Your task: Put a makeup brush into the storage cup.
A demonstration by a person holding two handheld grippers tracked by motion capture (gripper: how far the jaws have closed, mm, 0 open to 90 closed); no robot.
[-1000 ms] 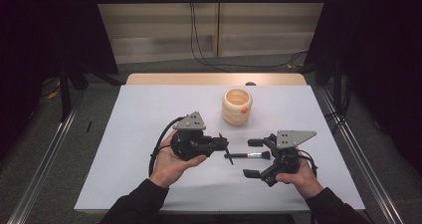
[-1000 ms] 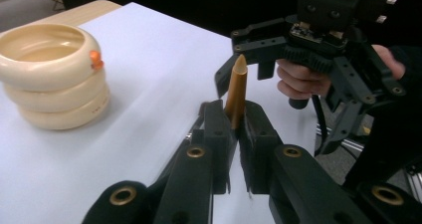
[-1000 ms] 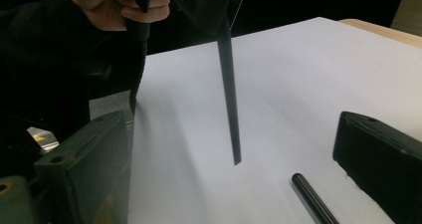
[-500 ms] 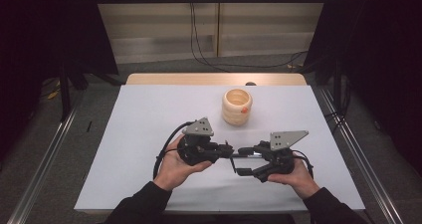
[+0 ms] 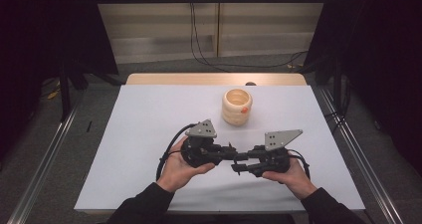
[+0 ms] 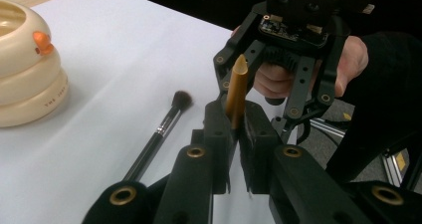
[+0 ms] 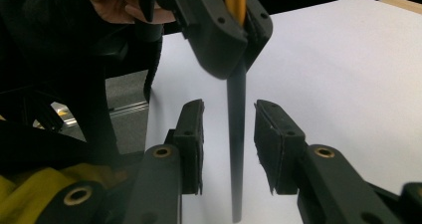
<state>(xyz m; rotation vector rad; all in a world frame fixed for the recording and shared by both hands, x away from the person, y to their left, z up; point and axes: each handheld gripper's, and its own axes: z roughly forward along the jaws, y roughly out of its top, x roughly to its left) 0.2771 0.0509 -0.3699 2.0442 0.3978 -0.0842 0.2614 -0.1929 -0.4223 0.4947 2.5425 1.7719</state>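
The left gripper (image 6: 234,134) is squeezed tight on a thin stick (image 6: 236,92), held up over the table (image 5: 149,124). The right gripper (image 7: 229,144) has been closing around its dark end but does not touch it yet. If both pull or twist at once, the stick could bend, snap or slip out

Count: 2 tongs, left (image 5: 230,153) and right (image 5: 238,165), each with 2 black jaws. 2 hands, 1 per tong. 2 makeup brushes: 1 amber-handled brush (image 6: 236,87), 1 dark brush (image 6: 160,130) lying flat. 1 cream ribbed pot (image 5: 237,106). 1 white tabletop (image 5: 149,114).
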